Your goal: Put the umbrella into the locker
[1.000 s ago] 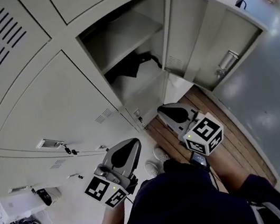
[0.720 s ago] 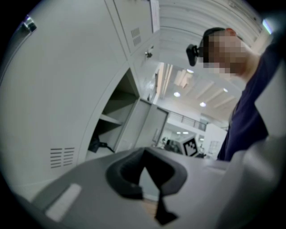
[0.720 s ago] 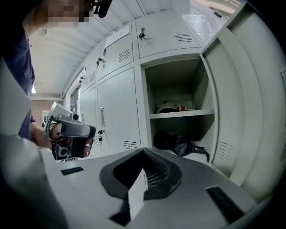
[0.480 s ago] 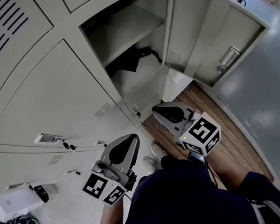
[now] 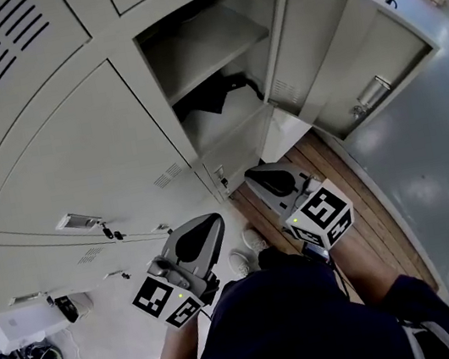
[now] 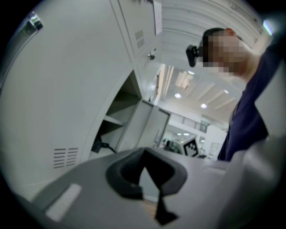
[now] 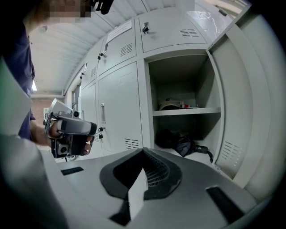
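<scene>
black folded umbrella (image 5: 214, 94) in grey metal locker (image 5: 201, 45)

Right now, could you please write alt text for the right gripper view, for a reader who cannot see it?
A folded black umbrella lies in the lower compartment of an open grey locker, under its shelf, door swung to the right. In front, the right gripper is shut and empty.

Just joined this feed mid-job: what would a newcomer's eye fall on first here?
The open locker stands out first, its door swung out to the right in the head view. A black umbrella lies on its floor, under the shelf. The left tongs and the right tongs are both shut and empty, short of the opening.
</scene>
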A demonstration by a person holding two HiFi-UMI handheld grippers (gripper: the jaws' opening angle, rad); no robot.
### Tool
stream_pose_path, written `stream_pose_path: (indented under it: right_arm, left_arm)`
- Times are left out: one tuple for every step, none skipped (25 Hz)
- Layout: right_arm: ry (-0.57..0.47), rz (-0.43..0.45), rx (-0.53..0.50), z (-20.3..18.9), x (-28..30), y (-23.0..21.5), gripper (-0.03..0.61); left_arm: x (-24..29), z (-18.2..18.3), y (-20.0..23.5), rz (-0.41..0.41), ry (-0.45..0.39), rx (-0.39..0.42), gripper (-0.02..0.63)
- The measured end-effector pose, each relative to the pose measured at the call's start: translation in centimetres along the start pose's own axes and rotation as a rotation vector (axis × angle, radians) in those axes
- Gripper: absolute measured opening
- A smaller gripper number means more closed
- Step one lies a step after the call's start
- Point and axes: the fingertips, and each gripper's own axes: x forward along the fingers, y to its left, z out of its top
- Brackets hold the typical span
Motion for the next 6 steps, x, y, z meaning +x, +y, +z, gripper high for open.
stream_pose_path:
  right_arm:
    - [0.002,0.001,0.0,-0.01,0.1,-0.02,0.008]
    - [0.004,0.002,-0.001,-0.04,0.18,-0.05,0.008]
    - [0.006,0.003,-0.002,-0.08,0.24,-0.1,0.008]
    - [0.008,0.004,-0.002,-0.11,0.3,-0.14,0.008]
    - [0.01,0.005,-0.002,-0.14,0.36,-0.19,0.008]
    - [0.011,0.006,-0.002,-0.17,0.41,-0.25,0.008]
  left_arm:
    - [0.03,0.01,0.05,0.0,0.0,-0.001,0.003]
    - [0.08,0.01,0.09,-0.001,0.001,-0.001,0.003]
    - [0.13,0.03,0.12,-0.001,0.001,-0.001,0.003]
    - [0.19,0.05,0.14,0.0,0.001,-0.001,0.003]
    - [0.25,0.08,0.17,0.0,0.001,-0.002,0.003]
    - [0.32,0.11,0.2,0.0,0.001,-0.002,0.003]
